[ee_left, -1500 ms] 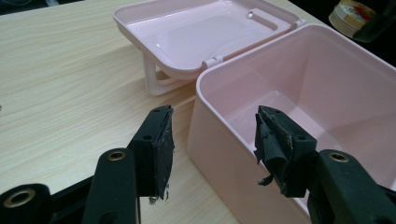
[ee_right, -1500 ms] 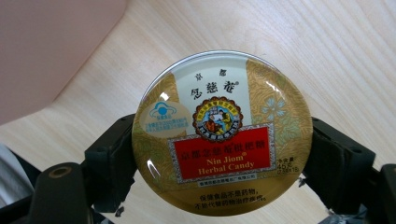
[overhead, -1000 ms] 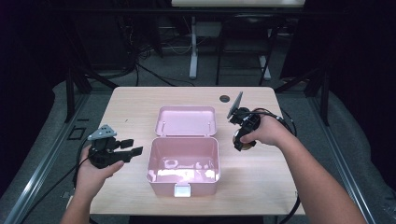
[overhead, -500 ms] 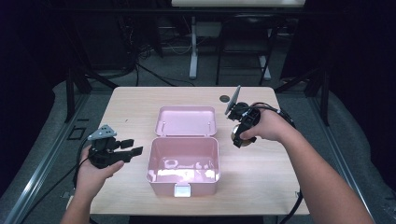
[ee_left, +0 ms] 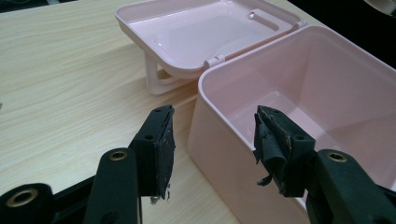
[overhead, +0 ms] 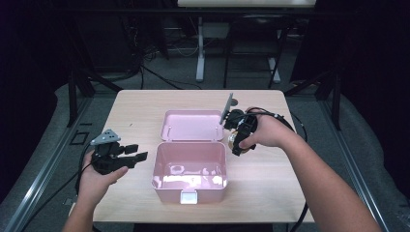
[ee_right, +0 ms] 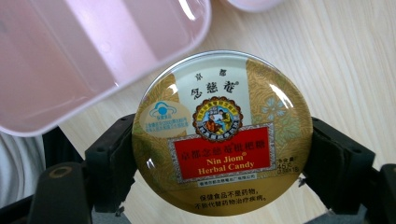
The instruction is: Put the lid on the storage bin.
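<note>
Gold candy tin (ee_right: pixel 222 133), legible in the right gripper view, sits pinched by right tongs (ee_right: pixel 222 163); left tongs (ee_left: pixel 212 140) spread.

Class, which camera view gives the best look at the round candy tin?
The right gripper view: the candy tin faces the camera, label readable, clamped between the black jaws. In the high view it is a small glint under the right hand.

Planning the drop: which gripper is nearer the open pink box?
Right. The right gripper, shut on the candy tin, sits at the box's far right corner. The left gripper, jaws open, hangs off its left wall with a small gap.
</note>
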The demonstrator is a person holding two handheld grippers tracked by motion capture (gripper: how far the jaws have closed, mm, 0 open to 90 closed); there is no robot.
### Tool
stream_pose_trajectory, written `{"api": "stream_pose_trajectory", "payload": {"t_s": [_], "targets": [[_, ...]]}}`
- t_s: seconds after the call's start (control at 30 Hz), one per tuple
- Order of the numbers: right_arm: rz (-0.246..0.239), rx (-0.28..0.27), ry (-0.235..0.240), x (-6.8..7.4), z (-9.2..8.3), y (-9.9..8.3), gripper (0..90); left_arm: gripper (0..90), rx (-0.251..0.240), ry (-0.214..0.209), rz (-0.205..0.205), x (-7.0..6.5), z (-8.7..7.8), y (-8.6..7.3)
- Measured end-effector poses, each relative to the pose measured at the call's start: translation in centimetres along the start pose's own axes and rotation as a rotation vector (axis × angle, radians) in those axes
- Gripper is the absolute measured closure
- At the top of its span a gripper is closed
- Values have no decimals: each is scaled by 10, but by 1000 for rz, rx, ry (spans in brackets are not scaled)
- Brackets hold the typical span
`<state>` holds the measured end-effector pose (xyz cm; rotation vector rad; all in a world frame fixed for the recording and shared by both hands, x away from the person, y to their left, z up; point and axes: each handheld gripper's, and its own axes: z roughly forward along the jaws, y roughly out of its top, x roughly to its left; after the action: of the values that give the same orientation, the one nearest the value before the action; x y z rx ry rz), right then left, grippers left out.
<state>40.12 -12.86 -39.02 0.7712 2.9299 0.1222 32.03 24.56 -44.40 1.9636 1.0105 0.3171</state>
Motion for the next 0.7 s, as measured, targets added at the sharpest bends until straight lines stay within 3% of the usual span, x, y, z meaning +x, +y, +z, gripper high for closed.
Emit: {"api": "stream_pose_trajectory", "payload": {"t_s": [0.53, 0.7], "targets": [[-173, -39, 7, 28, -2, 20, 196, 494, 10, 6, 5, 0, 1, 0], [-240, -29, 15, 37, 3, 26, 197, 498, 9, 7, 9, 0, 1, 0]]}}
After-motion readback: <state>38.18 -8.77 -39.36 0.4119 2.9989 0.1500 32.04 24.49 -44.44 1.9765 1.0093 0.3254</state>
